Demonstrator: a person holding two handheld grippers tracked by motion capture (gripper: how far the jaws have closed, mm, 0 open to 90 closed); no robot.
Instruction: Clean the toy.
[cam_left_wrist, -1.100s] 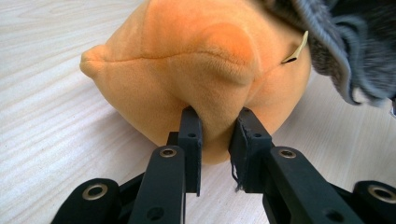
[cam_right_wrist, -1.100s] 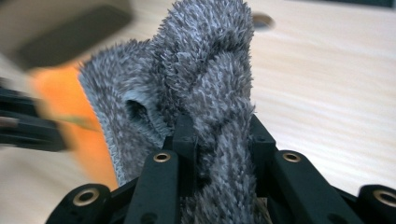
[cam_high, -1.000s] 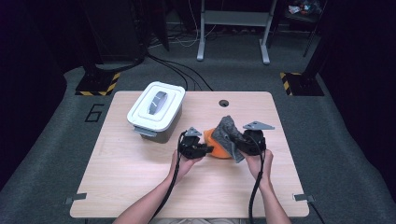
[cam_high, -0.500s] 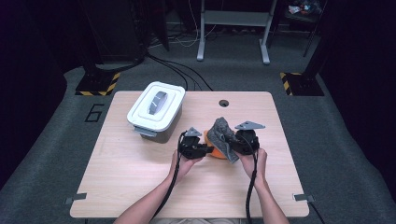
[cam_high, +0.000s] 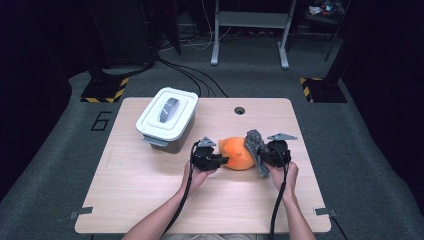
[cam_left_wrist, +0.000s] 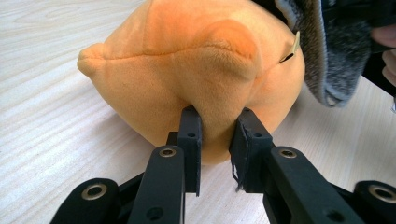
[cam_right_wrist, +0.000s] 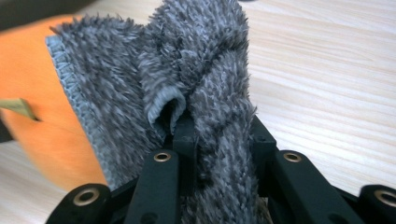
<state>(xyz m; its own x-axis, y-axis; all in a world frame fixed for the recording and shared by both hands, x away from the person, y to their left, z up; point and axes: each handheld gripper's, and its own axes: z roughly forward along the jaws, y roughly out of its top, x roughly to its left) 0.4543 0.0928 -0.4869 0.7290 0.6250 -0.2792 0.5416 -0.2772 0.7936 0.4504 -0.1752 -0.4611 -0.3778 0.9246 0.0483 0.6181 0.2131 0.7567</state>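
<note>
An orange plush toy (cam_high: 238, 153) lies on the wooden table (cam_high: 150, 190) between my two grippers. My left gripper (cam_high: 220, 161) is shut on a fold of the plush toy (cam_left_wrist: 196, 79) at its left side; the pads (cam_left_wrist: 191, 140) pinch the fabric. My right gripper (cam_high: 260, 156) is shut on a grey fluffy cloth (cam_high: 255, 145), which hangs against the toy's right side. In the right gripper view the grey cloth (cam_right_wrist: 196, 84) is bunched between the jaws and covers part of the orange toy (cam_right_wrist: 42, 107).
A white lidded box (cam_high: 166, 118) with a grey handle stands at the back left of the table. A small round hole (cam_high: 239, 110) sits near the table's far edge. Dark floor, cables and stand legs lie beyond the table.
My right gripper has moved down and to the right with the grey cloth, which now hangs at the toy's right side instead of lying over its top. The left gripper has kept still.
</note>
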